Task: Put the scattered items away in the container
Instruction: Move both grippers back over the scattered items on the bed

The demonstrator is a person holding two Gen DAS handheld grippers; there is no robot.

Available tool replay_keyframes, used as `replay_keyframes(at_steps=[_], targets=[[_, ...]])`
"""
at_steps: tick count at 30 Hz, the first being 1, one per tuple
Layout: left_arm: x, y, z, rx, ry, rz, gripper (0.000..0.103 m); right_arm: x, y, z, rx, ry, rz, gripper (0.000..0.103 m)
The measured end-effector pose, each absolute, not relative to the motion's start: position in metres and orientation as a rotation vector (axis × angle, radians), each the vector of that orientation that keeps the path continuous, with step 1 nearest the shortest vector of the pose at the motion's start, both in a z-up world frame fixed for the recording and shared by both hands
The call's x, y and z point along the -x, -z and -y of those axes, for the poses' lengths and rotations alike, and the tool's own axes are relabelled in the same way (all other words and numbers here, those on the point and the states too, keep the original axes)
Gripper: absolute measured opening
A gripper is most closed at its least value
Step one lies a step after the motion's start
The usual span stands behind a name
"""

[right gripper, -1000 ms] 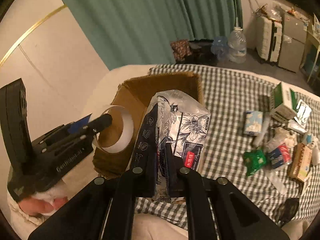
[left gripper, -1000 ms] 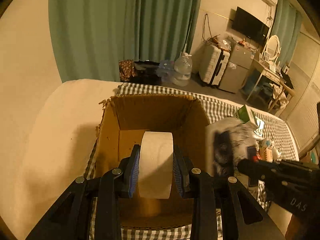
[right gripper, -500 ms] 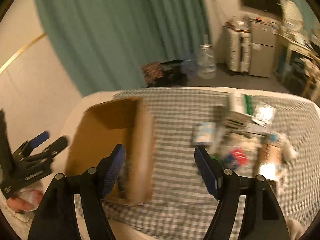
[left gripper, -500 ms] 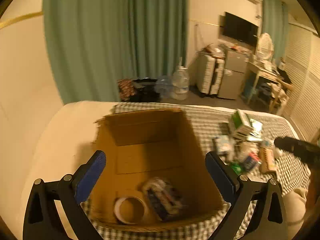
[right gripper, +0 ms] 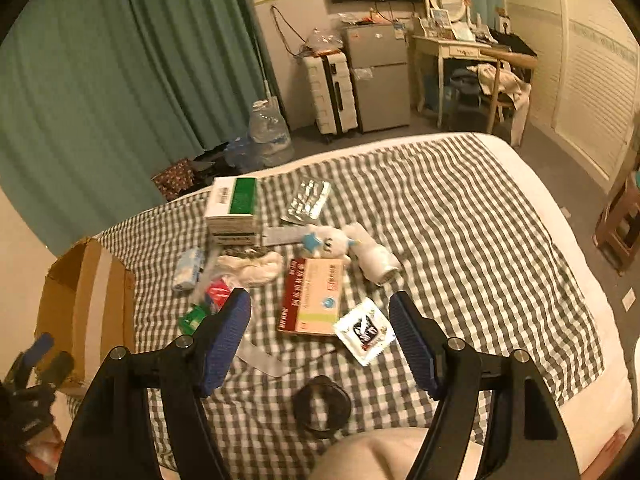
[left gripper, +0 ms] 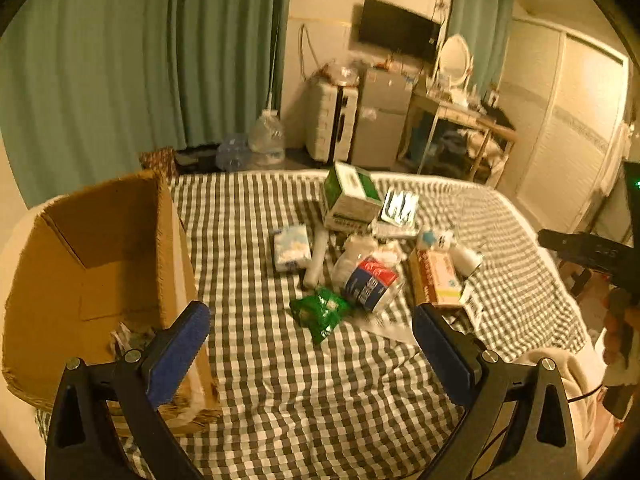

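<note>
The open cardboard box stands at the left of the checked bed cover; it also shows in the right wrist view. A wrapped pack lies inside it at the near corner. My left gripper is open and empty, right of the box, above a green packet. My right gripper is open and empty above a red flat box and a white sachet. Scattered items lie mid-bed: a green-white carton, a blister pack, a tissue pack and a white plush toy.
A black ring-shaped item lies near the bed's front edge. Green curtains hang behind the bed. A suitcase, a small fridge and a dressing table stand at the far wall. The bed's right edge drops to the floor.
Both grippers let go of their loads into the box, the left the tape roll and the right the tissue pack, then opened wide and swung right over the scattered pile.
</note>
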State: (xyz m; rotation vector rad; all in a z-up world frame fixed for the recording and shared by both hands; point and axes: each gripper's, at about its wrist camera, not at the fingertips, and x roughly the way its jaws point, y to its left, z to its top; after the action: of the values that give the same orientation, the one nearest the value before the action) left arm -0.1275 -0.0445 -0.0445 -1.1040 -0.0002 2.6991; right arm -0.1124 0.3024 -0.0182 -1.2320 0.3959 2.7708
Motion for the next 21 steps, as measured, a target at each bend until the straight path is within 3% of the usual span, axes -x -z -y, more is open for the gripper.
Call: replay_keyframes(at_steps=[7, 17, 21], targets=[[0.151, 0.066, 0.04, 1.223, -2.722, 0.106, 0.103, 0.127, 0.037, -0.318, 1.25, -2.791, -0.385, 0.072], [0.18, 0.105, 0.01, 1.32, -2.695, 0.077, 0.103, 0.143, 0.07, -0.33, 1.355, -2.793, -0.356, 0.072], [0.191, 0.124, -0.004, 1.353, -2.75, 0.043, 0.103, 0.156, 0.079, -0.335, 1.386, -2.761, -0.239, 0.072]])
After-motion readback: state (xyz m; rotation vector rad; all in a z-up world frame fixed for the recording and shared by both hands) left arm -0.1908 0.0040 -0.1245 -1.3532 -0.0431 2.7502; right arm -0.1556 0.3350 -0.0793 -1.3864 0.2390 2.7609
